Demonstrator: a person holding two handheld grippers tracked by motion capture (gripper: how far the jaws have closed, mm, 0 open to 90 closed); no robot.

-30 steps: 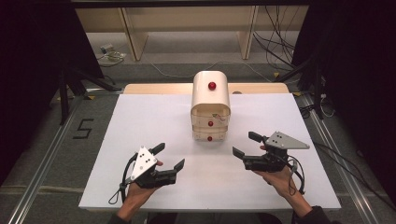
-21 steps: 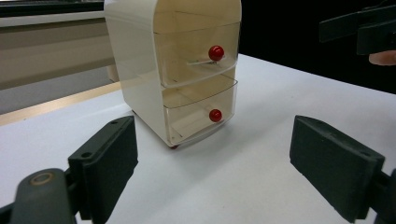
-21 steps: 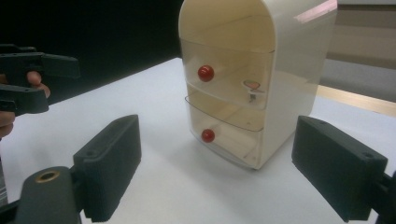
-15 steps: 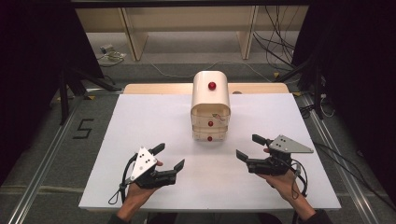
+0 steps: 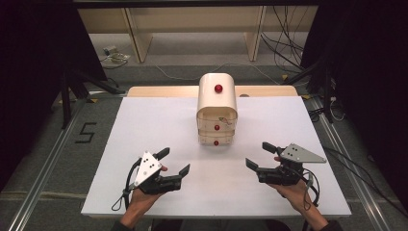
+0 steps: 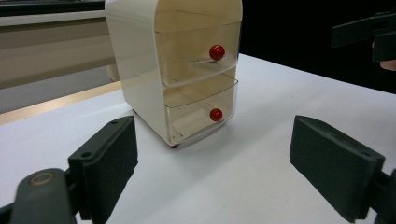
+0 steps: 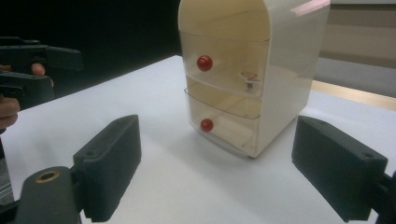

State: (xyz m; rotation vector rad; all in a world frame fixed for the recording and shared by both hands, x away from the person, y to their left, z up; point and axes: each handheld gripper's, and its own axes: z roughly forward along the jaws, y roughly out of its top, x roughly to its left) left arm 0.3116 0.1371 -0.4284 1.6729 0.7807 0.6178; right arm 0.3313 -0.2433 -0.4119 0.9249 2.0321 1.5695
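You hold your left gripper (image 5: 174,161) and right gripper (image 5: 260,154) wide open and empty, low over the white counter (image 5: 144,125), both aimed at the small drawer chest (image 5: 217,115) standing mid-counter, seemingly ready to approach.

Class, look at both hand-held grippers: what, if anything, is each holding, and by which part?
Nothing. The left hand-held gripper and right hand-held gripper are both open, apart from the drawer unit.
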